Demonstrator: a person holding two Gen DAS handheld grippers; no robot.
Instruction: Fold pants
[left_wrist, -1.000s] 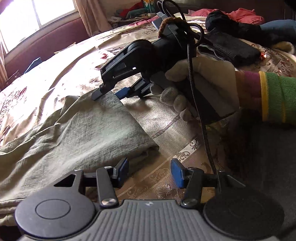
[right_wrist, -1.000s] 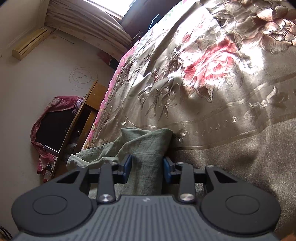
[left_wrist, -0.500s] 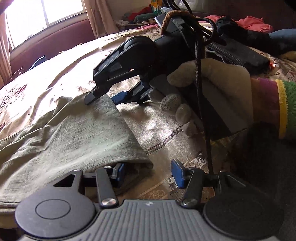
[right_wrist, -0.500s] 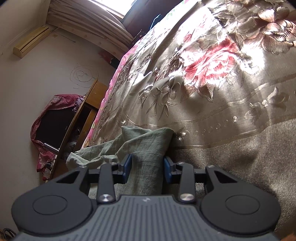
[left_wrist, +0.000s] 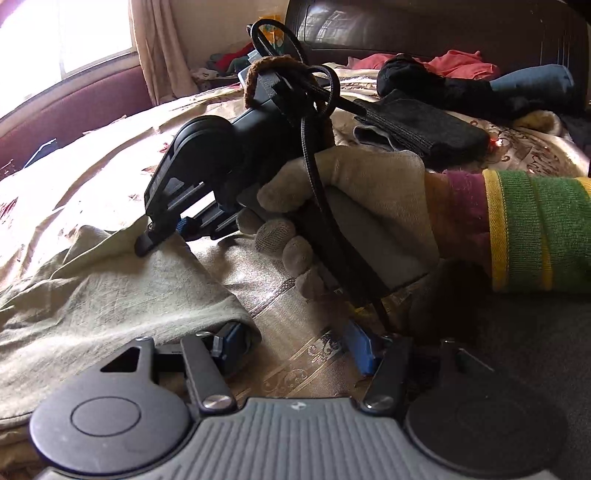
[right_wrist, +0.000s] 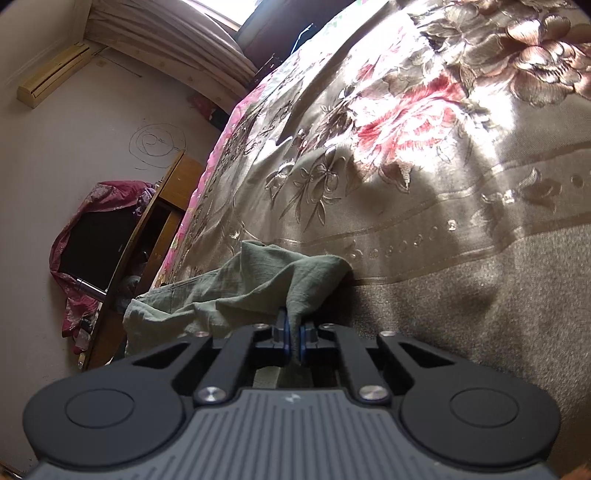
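Grey-green pants (left_wrist: 110, 295) lie spread on a floral bedspread (left_wrist: 295, 295). My left gripper (left_wrist: 295, 347) sits low at the near corner of the pants. Its left finger (left_wrist: 232, 341) is tucked under the cloth's edge, the right finger (left_wrist: 360, 350) rests over bare bedspread, and the jaws are opening. A gloved hand (left_wrist: 354, 206) holds my right gripper (left_wrist: 173, 229) at the far corner of the same edge. In the right wrist view my right gripper (right_wrist: 294, 339) is shut on a pinched fold of the pants (right_wrist: 251, 288), which bunch up ahead of it.
Folded dark cloth (left_wrist: 424, 129) and a pile of black, red and blue garments (left_wrist: 461, 81) lie near the dark headboard (left_wrist: 443, 29). A wooden cabinet (right_wrist: 162, 221) draped with red cloth stands beside the bed. A striped sleeve (left_wrist: 535, 229) reaches in from the right.
The right gripper's jaws have shut on the pants' corner and gathered the cloth into a pinch. The left gripper slid forward, its left finger going under the pants' edge, and its jaws widened slightly.
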